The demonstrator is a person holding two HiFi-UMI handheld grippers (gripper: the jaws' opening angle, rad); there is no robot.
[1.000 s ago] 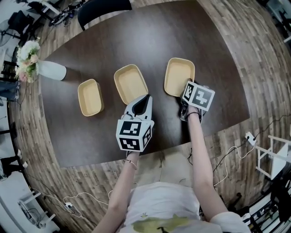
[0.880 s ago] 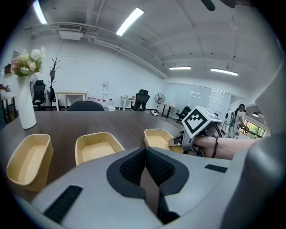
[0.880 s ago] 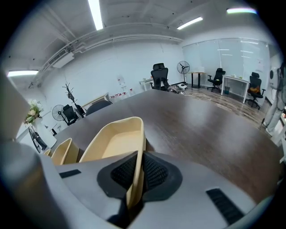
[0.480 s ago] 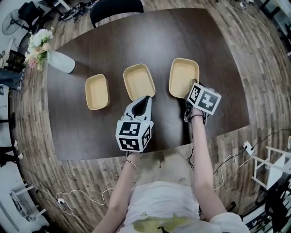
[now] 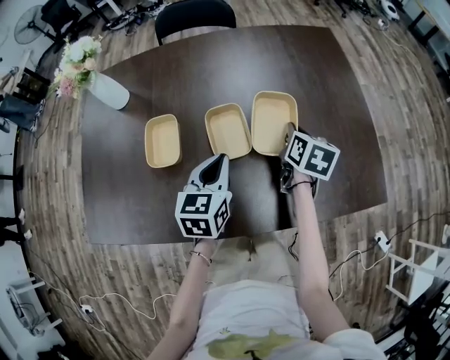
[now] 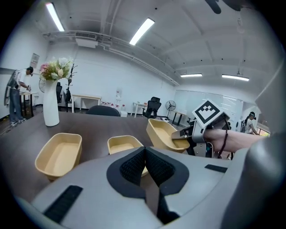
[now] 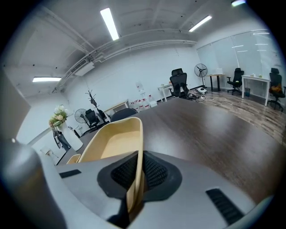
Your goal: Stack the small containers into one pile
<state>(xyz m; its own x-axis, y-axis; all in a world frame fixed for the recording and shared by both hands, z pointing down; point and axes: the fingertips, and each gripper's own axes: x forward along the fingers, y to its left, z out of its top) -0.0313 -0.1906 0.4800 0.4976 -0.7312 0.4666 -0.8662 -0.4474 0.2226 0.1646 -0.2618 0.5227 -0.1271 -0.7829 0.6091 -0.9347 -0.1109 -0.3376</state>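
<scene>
Three tan containers stand in a row on the dark table [image 5: 140,204]: a small left one [image 5: 162,140], a middle one [image 5: 228,131] and a larger right one [image 5: 274,121]. My right gripper [image 5: 287,135] is shut on the near rim of the larger container [image 7: 114,138], whose wall runs between the pads [image 7: 152,172]. In the left gripper view that container [image 6: 163,133] hangs tilted above the table, next to the middle one [image 6: 121,144]. My left gripper [image 5: 219,160] hovers just in front of the middle container, shut with nothing in it [image 6: 145,166].
A white vase of flowers [image 5: 105,88] stands at the table's far left corner. A black chair [image 5: 195,14] is at the far edge. Cables lie on the wooden floor [image 5: 105,309]. A person [image 6: 15,96] stands far off to the left.
The right gripper has carried the larger container leftward until it sits against the middle one. The left gripper has stayed in front of the middle container.
</scene>
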